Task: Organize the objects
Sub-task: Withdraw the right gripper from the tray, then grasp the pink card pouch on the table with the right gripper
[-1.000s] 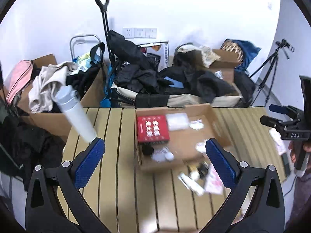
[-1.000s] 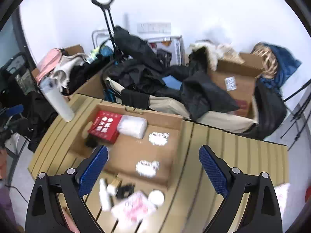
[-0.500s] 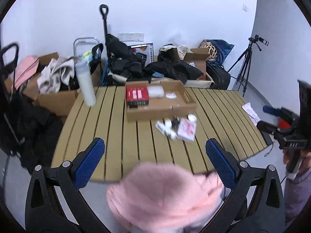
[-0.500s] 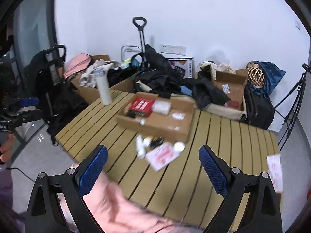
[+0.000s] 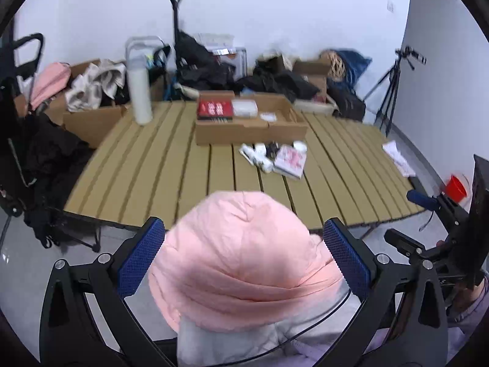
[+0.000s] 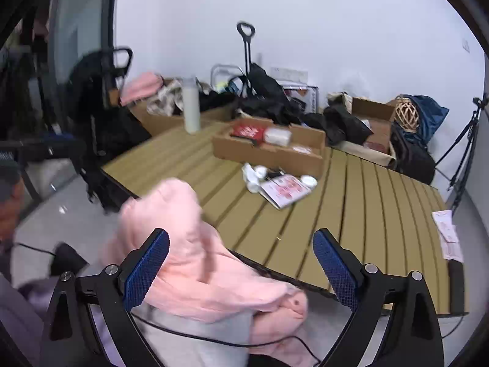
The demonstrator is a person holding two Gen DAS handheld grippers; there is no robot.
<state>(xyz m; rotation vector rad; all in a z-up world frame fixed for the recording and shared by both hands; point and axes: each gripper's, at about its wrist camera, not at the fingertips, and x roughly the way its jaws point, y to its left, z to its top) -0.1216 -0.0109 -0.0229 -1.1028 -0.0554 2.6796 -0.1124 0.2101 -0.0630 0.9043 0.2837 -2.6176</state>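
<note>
**Well back from the tabletop, both grippers empty**

Now, left wrist view first: a second ago this camera sat right over the cardboard box (image 5: 250, 122), and half a second ago it was already well off the edge. It has retreated further, and the whole slatted tabletop (image 5: 171, 165) lies spread out ahead. The left gripper (image 5: 244, 260) hangs with jaws spread wide, nothing between them. A pink hood (image 5: 244, 253) on the person fills the gap in front of the lens, bigger than it was half a second ago. The loose pile of small items (image 5: 275, 157), including a pink-printed packet, sits just in front of the box, untouched. A white bottle (image 5: 139, 91) stands upright at the far left corner. The other gripper shows at the right edge.

Over to the right wrist view: same story. The right gripper (image 6: 241, 269) has pulled away from the box (image 6: 269, 146) too, jaws released and holding nothing. A pink sleeve (image 6: 195, 263) crosses between the blue pads (image 6: 146, 269), blurred with motion. The clutter (image 6: 276, 183) rests near the box's front wall; a paper (image 6: 447, 234) lies at the tabletop's right edge.

My read: this looks like a reset, not a placement. Sorting the loose items is still to come, and both grippers are far from them.
</note>
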